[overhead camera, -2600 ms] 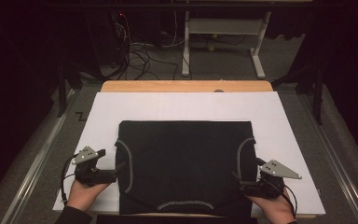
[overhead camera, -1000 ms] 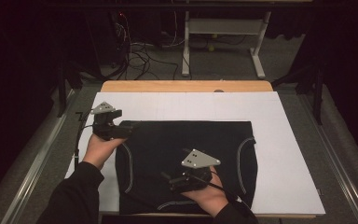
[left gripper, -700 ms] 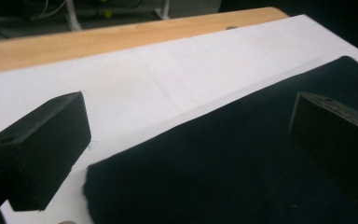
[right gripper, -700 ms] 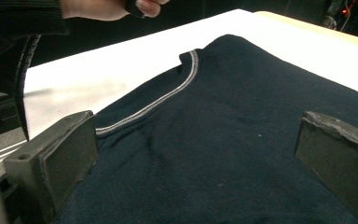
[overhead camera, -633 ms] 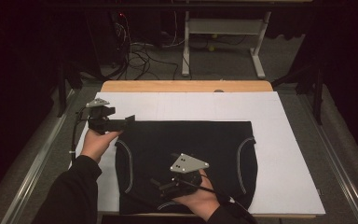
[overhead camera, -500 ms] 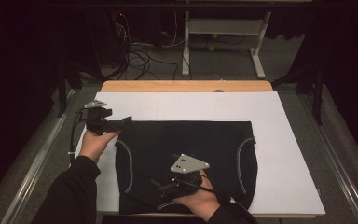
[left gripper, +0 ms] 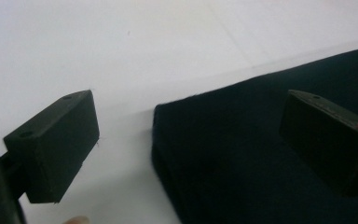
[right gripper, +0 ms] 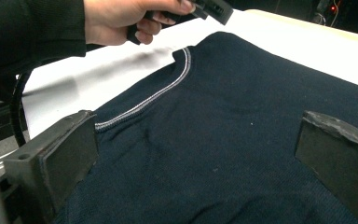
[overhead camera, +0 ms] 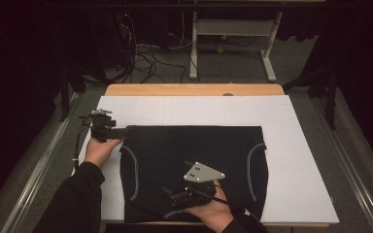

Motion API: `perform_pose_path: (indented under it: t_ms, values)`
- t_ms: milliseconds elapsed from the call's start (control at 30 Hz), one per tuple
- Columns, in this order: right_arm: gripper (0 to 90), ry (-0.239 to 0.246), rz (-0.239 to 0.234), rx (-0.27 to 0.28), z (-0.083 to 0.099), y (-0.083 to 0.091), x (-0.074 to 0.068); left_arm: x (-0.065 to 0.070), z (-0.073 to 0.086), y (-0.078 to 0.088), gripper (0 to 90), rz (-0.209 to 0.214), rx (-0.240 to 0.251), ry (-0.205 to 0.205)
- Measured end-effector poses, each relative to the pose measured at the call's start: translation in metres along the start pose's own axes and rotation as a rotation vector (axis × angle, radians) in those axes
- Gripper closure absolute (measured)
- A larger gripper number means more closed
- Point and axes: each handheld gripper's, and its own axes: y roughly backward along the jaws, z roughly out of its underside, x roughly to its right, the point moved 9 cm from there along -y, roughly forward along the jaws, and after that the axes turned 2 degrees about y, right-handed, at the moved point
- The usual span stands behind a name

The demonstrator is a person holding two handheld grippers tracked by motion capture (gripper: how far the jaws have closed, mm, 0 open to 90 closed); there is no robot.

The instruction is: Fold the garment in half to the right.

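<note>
**Inspector:** Counting from the near edge: what is lying on the worktop [overhead camera: 301, 160]?

**Assistant:** One dark garment [overhead camera: 194, 155], lying flat on the white sheet. Two pale stitched seams are curving down it, one toward each side. Its near hem is reaching almost to the worktop's near edge.

**Inspector:** Grippers?

**Assistant:** Two, each held in one hand. The right gripper [overhead camera: 171, 194] is hovering over the near middle of the garment, the grey three-cornered plate [overhead camera: 203, 172] sitting on top. In the right gripper view both jaws are standing wide apart over the navy knit, gripping nothing.

**Inspector:** And the left?

**Assistant:** The left gripper [overhead camera: 125, 129] is sitting farther off, at the garment's far left corner [left gripper: 156, 112]. Its jaws are spread, one over bare white sheet and one over cloth, with the corner lying between them, not pinched.

**Inspector:** Open room?

**Assistant:** A narrow white strip is showing left of the garment, a wider one to its right, and a broad bare band beyond its far edge. A wooden edge [overhead camera: 194, 89] is closing the far side of the worktop.
</note>
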Motion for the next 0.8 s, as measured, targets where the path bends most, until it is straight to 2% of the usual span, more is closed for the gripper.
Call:
perform_pose_path:
  t_ms: [67, 100, 167, 200, 267, 400, 467, 533, 633, 800]
  values:
    - [0.0, -0.007, 0.001, -0.005, 0.002, 0.001, 0.0, -0.006, 0.002, -0.006, 2.9, -0.006, -0.015, 0.044]
    - [0.0, -0.009, 0.003, -0.005, 0.003, 0.001, 0.001, -0.01, 0.004, -0.01, 2.9, 0.005, -0.027, 0.077]
    - [0.0, -0.013, 0.008, -0.008, 0.005, 0.0, 0.002, -0.015, 0.009, -0.017, 3.3, -0.001, -0.05, 0.081]
    - [0.0, -0.011, 0.01, -0.011, 0.006, 0.0, 0.001, -0.018, 0.012, -0.02, 5.3, -0.003, -0.058, 0.072]
    - [0.0, -0.008, 0.013, -0.018, 0.009, 0.001, 0.001, -0.019, 0.01, -0.021, 10.0, -0.004, -0.037, 0.057]
    - [0.0, -0.005, 0.022, -0.033, 0.014, 0.003, 0.001, -0.012, 0.011, -0.025, 13.7, 0.002, -0.044, -0.006]
    - [0.0, -0.009, 0.025, -0.033, 0.014, 0.004, 0.002, -0.008, 0.012, -0.026, 19.5, 0.01, -0.049, -0.031]
    - [0.0, -0.003, 0.025, -0.036, 0.014, 0.004, 0.001, -0.007, 0.011, -0.027, 23.4, -0.012, -0.05, -0.043]
    - [0.0, 0.001, 0.017, -0.036, 0.014, 0.001, -0.003, -0.005, 0.009, -0.03, 26.6, -0.012, -0.052, -0.048]
    - [0.0, 0.003, 0.006, -0.054, 0.017, -0.003, -0.006, -0.001, 0.007, -0.036, 34.8, -0.041, -0.067, -0.106]
